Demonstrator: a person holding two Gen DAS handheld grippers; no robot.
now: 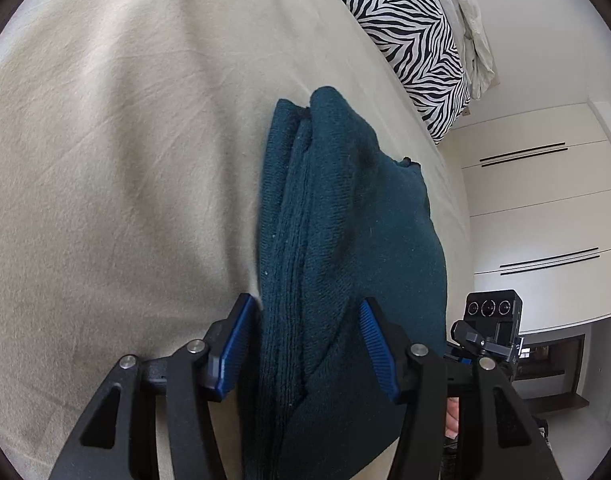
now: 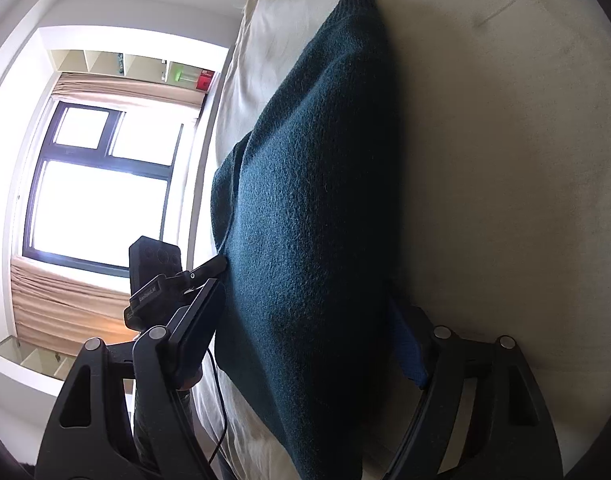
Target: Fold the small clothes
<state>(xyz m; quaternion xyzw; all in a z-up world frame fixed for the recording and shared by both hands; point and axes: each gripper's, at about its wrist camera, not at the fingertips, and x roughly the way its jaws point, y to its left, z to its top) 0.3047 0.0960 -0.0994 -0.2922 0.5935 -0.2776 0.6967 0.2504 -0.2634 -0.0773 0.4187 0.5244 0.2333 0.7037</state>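
A dark teal knit sweater (image 1: 345, 220) lies folded into a thick bundle on the beige bed sheet (image 1: 125, 160). My left gripper (image 1: 305, 344) straddles its near edge, with the blue pads (image 1: 233, 348) wide apart on either side of the folded layers. In the right wrist view the same sweater (image 2: 313, 208) fills the middle. My right gripper (image 2: 309, 340) also straddles it with the jaws wide apart, and its right pad (image 2: 409, 356) is partly hidden behind the fabric. Each gripper shows in the other's view.
A zebra-print pillow (image 1: 413, 44) and crumpled pale bedding (image 1: 469, 20) lie at the far end of the bed. White wardrobe doors (image 1: 545, 208) stand to the right. A bright window (image 2: 93, 184) with tan curtains is at the left of the right wrist view.
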